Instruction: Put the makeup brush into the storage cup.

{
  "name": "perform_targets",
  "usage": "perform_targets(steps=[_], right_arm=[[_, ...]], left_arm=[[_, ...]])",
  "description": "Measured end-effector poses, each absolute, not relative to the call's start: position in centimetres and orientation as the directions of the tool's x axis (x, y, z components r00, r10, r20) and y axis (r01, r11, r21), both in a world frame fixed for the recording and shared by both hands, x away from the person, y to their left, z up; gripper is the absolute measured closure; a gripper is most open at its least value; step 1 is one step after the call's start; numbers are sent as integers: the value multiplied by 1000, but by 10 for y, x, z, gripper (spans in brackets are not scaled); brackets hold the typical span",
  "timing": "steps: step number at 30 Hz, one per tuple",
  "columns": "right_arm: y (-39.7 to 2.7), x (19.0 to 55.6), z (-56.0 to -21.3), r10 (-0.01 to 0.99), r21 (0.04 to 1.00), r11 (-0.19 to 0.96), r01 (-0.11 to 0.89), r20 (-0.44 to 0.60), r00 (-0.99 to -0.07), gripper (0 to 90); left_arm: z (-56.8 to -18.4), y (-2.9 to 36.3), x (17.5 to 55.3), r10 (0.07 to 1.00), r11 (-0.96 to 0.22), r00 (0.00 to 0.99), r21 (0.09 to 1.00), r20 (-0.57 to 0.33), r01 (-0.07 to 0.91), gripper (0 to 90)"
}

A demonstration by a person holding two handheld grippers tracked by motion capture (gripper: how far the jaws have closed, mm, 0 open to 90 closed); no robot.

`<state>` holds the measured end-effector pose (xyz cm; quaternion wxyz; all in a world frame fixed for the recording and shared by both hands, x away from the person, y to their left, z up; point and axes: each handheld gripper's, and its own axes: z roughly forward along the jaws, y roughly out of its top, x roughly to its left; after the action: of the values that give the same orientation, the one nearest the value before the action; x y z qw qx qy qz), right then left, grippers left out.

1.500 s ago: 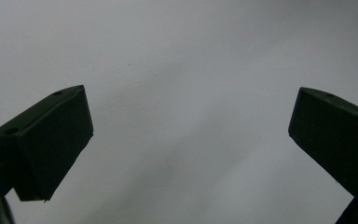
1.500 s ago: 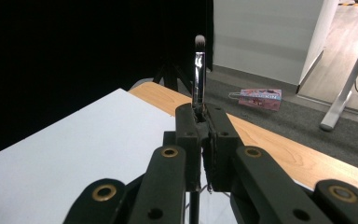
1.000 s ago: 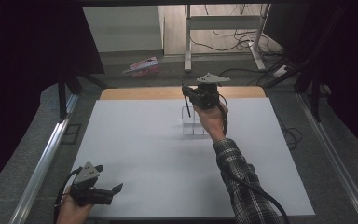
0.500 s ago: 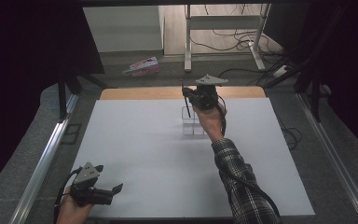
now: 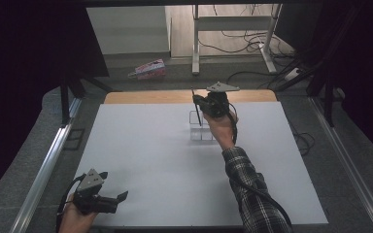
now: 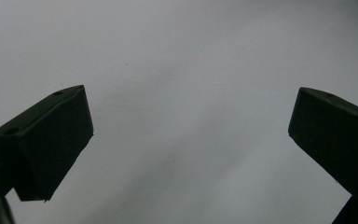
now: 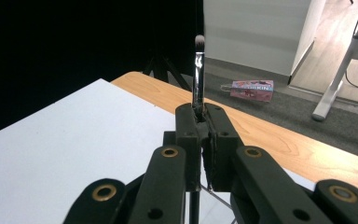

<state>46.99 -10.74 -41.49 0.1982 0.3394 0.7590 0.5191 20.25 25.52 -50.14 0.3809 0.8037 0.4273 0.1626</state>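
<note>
The right gripper (image 5: pixel 198 108), at 12 o'clock on the white table (image 5: pixel 165 160), has its jaws pressed together on a thin brush (image 7: pixel 198 70), which stands upright with its bristles up and its handle running down between the jaws. Just below, at the gripper's 6 o'clock, stands a clear holder (image 5: pixel 200 130). The left gripper (image 5: pixel 116 201) lies at 7 o'clock by the near edge, jaws spread wide and empty.

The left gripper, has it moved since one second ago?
No. The left gripper lies at the same spot by the near left corner of the white table, fingers open.
</note>
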Motion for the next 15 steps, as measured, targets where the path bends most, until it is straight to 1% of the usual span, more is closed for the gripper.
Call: perform_targets(steps=[15], right_arm=[[-110, 469, -430, 723, 914, 235, 332, 64, -688, 849]], left_arm=[[-502, 255, 203, 809, -347, 584, 749, -65, 564, 2]])
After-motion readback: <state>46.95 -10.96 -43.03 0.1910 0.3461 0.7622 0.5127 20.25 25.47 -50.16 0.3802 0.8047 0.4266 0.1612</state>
